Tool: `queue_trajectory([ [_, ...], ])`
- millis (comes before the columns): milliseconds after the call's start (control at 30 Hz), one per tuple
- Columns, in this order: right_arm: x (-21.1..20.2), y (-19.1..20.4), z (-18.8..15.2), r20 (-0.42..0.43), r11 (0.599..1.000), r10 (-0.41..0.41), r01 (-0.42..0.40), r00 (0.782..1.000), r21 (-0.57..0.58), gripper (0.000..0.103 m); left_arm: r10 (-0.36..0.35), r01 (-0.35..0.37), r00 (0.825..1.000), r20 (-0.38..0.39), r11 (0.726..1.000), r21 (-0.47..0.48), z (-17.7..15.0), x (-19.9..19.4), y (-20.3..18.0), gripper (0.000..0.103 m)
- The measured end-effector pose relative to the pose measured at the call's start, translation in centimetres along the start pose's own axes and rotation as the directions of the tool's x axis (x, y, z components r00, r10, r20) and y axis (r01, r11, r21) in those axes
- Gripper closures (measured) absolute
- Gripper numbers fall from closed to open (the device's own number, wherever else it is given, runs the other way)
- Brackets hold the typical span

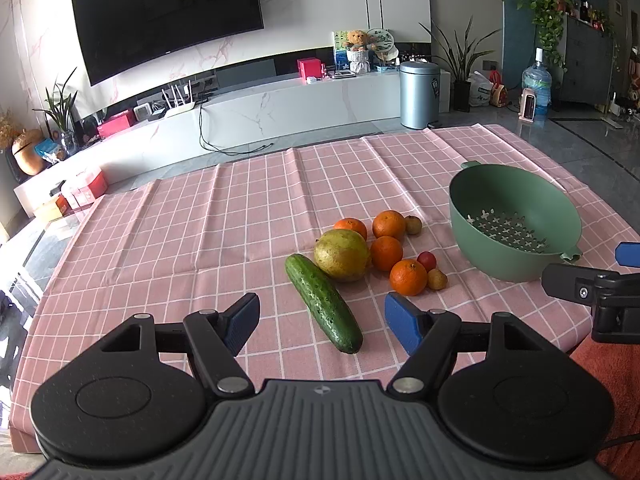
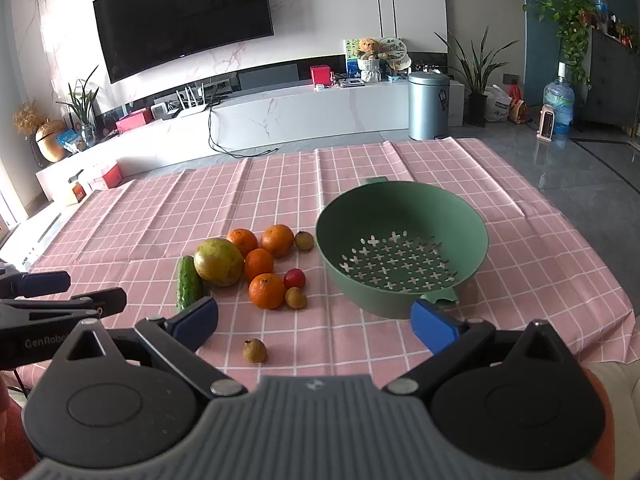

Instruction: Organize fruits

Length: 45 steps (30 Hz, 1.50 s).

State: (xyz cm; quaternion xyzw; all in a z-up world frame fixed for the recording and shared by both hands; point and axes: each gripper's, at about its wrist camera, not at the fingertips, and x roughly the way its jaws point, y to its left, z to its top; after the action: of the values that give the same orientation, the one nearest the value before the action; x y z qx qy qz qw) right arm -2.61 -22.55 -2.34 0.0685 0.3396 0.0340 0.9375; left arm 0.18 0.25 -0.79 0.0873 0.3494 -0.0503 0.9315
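Leftmost, the left gripper [image 1: 322, 322] hovers over the near edge of the surface [image 1: 200, 232], its blue-padded jaws spread wide and holding nothing; the near end of the cucumber [image 1: 323, 303] lies between and just beyond its fingertips, untouched as far as can be seen. To its right, the right gripper [image 2: 314, 326] is likewise spread wide and empty, with a single loose longan [image 2: 254, 350] on the cloth between its fingers [image 2: 434, 330], apart from both.

On the surface, covered by a pink checked cloth, the fruit sits in one cluster: the cucumber at the left, a large yellow-green pomelo [image 1: 342, 255] beside it, four oranges [image 1: 386, 253] close together, a small red fruit [image 1: 426, 261] and two more longans [image 1: 437, 279] at the cluster's right. Well to the right stands the green colander [image 1: 516, 250], upright, with cross-shaped holes in its floor and no fruit inside.

Beyond the surface, from left to right, the room shows a potted plant [image 1: 60, 108], a wall-mounted television [image 1: 168, 16] above a long white marble console [image 1: 256, 108], a grey pedal bin [image 1: 419, 94], a second tall plant [image 1: 460, 60] and a water bottle [image 1: 536, 88] on the tiled floor.
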Motion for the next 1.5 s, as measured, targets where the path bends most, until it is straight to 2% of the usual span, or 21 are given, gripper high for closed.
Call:
queue_trajectory([
  [1500, 0.35, -0.05, 0.06, -0.013, 1.000, 0.007, -0.007, 1.000, 0.017, 0.004, -0.003, 0.003, 1.000, -0.005, 1.000, 0.002, -0.33, 0.38, -0.25, 0.019],
])
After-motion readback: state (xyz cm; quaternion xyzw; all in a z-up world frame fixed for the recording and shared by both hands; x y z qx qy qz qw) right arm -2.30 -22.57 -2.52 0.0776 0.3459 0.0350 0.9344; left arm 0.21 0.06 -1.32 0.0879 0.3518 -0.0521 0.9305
